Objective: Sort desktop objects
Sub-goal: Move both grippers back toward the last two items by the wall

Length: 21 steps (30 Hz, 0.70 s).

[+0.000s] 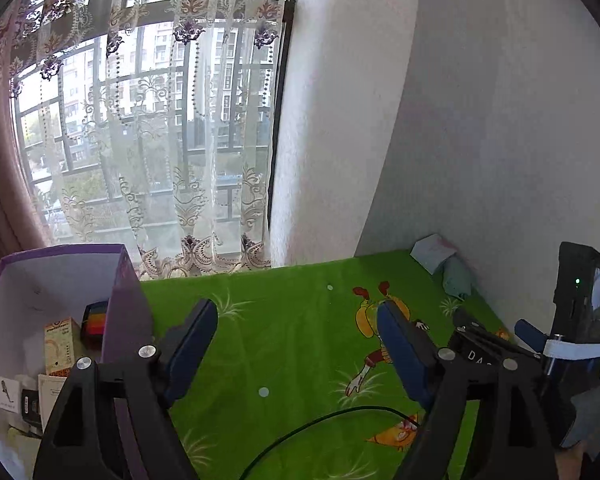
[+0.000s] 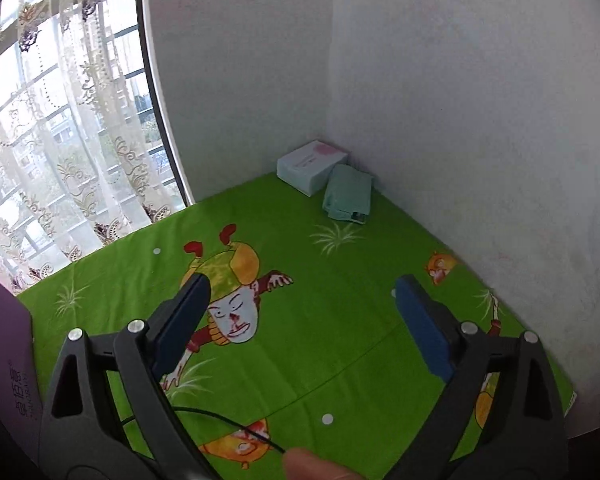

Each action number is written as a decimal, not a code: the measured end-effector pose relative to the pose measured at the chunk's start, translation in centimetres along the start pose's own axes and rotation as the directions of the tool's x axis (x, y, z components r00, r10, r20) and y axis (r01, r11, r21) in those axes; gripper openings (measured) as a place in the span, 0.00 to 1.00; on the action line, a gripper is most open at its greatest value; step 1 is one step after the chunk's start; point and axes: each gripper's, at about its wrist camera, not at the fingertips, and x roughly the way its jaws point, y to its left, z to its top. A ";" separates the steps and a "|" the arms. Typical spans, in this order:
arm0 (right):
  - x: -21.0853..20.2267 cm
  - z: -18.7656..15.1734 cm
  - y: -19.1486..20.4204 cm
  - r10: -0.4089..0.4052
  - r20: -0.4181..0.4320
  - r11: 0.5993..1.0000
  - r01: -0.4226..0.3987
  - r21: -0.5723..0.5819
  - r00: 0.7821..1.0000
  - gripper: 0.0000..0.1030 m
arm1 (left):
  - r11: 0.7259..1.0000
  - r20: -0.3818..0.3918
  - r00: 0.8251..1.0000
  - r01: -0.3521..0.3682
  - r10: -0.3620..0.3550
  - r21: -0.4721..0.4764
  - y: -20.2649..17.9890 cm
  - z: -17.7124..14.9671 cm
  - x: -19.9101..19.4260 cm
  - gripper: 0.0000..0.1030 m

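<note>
Both tools, left (image 1: 296, 344) and right (image 2: 300, 320), gape empty above the green cartoon-print surface (image 2: 340, 300). The soft mint-green packet (image 2: 347, 193) beside the white cardboard box (image 2: 312, 163) looks light, best pinched across its middle.

At lower left of the left wrist view, the purple box (image 1: 120, 280) is cut off by the frame edge; the small packages (image 1: 60, 344) inside overlap, labels unreadable.

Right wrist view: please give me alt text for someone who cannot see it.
The right tongs are open and empty above a green cartoon-print cloth. A white box and a pale green pouch sit together in the far wall corner; a purple box edges in at left.
</note>
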 end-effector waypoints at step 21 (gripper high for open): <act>16.9 5.0 -2.6 -0.217 -0.141 0.969 0.230 0.086 0.966 0.93 | 0.987 -0.100 0.989 0.118 -0.107 0.113 -5.6 1.3 11.2 0.82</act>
